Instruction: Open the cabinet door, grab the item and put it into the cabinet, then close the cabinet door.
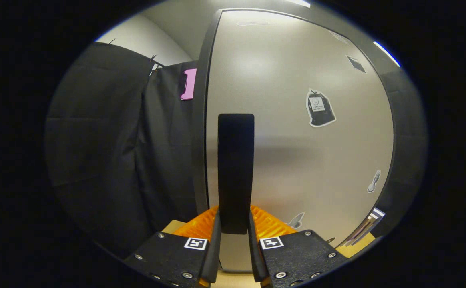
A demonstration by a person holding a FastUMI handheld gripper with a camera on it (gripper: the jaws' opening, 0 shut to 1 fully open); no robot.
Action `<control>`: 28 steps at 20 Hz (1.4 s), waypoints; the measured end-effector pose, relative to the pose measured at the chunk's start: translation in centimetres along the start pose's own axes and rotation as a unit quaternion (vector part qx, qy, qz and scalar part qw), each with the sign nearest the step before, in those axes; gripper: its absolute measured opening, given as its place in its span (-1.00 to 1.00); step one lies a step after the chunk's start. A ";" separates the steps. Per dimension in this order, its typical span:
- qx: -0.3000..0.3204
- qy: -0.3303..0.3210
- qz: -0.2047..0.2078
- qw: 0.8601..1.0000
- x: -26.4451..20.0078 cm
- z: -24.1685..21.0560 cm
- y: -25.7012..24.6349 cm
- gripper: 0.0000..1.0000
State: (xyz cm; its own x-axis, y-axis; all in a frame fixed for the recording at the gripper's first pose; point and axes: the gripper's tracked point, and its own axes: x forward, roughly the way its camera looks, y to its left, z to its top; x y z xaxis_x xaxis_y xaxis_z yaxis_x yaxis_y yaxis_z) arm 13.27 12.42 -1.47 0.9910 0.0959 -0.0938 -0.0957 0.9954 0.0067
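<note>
Tool [235,224] clamped on the upright black bar handle [236,168] of the glossy beige cabinet door [297,160], dead ahead. Handle looks stiff, door rigid; grip low, expect hinge drag.

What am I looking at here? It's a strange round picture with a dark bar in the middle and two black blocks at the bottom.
There is no robot arm: a person holds a two-finger gripper in a hand, and a wide-angle camera riding on it looks forward along the fingers. The two black blocks at the bottom belong to that gripper. The dark upright bar is the handle of a pale cabinet door, and its lower end sits between the two fingers, which appear to press on it from both sides. The door looks closed or nearly so. A few stickers are on the door. Left of the cabinet hangs the booth's black cloth.
</note>
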 end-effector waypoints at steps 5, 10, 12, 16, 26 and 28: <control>-0.009 0.003 0.020 1.000 -0.1 -0.1 0.1 -0.57; -0.007 0.005 0.064 0.998 -2.4 0.0 0.5 -0.66; -0.001 0.003 0.081 0.997 -4.2 0.2 0.8 -0.66; 0.004 0.004 0.111 0.994 -8.1 0.2 0.0 -0.67; 0.006 0.006 0.209 0.978 -9.9 -0.2 -1.4 -0.67; 0.006 0.007 0.231 0.973 -10.0 -0.2 -1.9 -0.66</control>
State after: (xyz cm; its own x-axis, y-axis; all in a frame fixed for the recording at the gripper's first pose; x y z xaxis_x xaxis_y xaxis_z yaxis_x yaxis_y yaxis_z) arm 3.51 9.56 -0.79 0.8415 0.5325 -0.0915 -0.5288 0.8464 0.0629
